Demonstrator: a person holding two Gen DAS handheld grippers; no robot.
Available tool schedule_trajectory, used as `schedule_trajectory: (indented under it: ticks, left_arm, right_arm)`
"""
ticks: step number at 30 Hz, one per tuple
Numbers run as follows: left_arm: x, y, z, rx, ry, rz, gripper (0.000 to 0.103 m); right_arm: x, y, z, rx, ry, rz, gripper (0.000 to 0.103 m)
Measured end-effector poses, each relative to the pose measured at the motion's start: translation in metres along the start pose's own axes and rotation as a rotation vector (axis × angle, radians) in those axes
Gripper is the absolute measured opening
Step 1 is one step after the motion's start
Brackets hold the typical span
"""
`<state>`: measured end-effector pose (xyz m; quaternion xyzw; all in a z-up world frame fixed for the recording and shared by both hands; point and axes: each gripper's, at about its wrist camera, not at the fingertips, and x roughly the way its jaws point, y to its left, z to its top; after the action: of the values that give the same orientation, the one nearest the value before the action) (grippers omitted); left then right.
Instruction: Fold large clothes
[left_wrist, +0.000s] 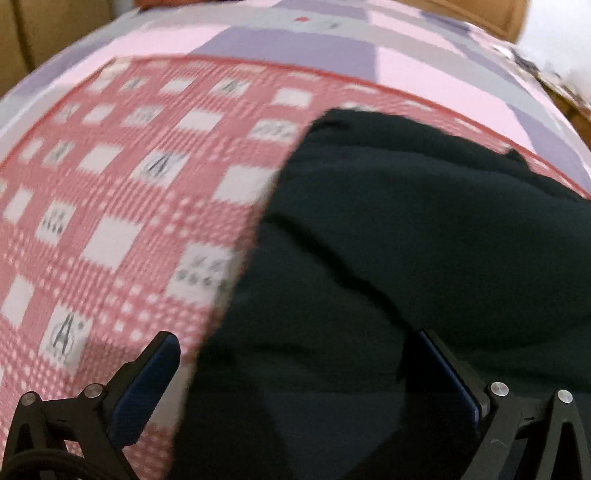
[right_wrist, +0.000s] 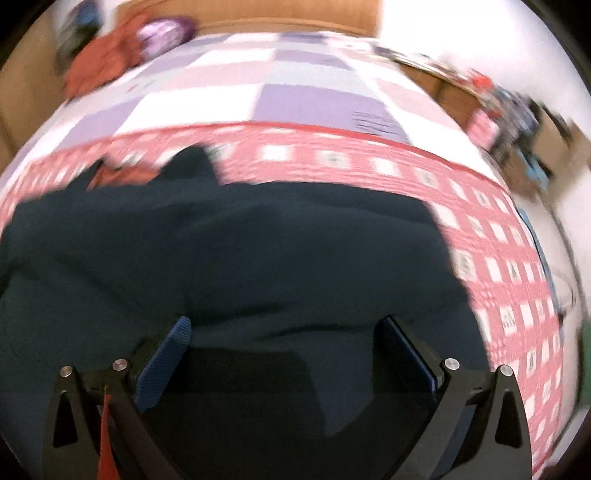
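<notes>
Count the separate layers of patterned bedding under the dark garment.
2. The red-and-white checked blanket lies directly under the dark navy fabric garment; the pink, purple and grey patchwork bedspread shows beyond the blanket's red edge. The garment may hide more.

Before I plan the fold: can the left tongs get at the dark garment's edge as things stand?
Probably yes. The left tongs are open just above the dark garment, its edge lies between them on the checked cloth, nothing blocking.

Dark garment (right_wrist: 240, 258) cropped, motion-blurred.
</notes>
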<state>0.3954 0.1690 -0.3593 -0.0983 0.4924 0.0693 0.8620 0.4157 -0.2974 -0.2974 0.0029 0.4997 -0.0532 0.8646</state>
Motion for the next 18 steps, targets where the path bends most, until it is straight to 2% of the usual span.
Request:
schedule_trajectory:
  ticks: [3, 5, 7, 9, 15, 18]
  left_arm:
    - [0.002, -0.002, -0.005, 0.030, -0.013, 0.019, 0.103]
    - [0.001, -0.006, -0.009, 0.046, -0.029, 0.033, 0.103]
    - [0.001, -0.005, -0.011, 0.048, -0.035, 0.033, 0.103]
    - [0.002, -0.005, -0.011, 0.055, -0.042, 0.036, 0.103]
    - [-0.003, -0.010, -0.011, 0.090, -0.054, 0.076, 0.103]
    - [-0.019, -0.022, -0.011, 0.148, -0.071, 0.123, 0.099]
  right_arm:
    - [0.010, -0.048, 0.001, 0.120, 0.022, -0.039, 0.103]
    - [0.017, -0.078, 0.000, 0.179, 0.041, -0.097, 0.103]
    - [0.023, -0.101, -0.002, 0.244, 0.062, -0.102, 0.103]
    - [0.027, -0.113, -0.005, 0.256, 0.069, -0.102, 0.103]
    - [0.015, -0.115, -0.003, 0.209, 0.015, -0.103, 0.103]
    - [-0.022, -0.094, -0.013, 0.134, -0.071, -0.068, 0.102]
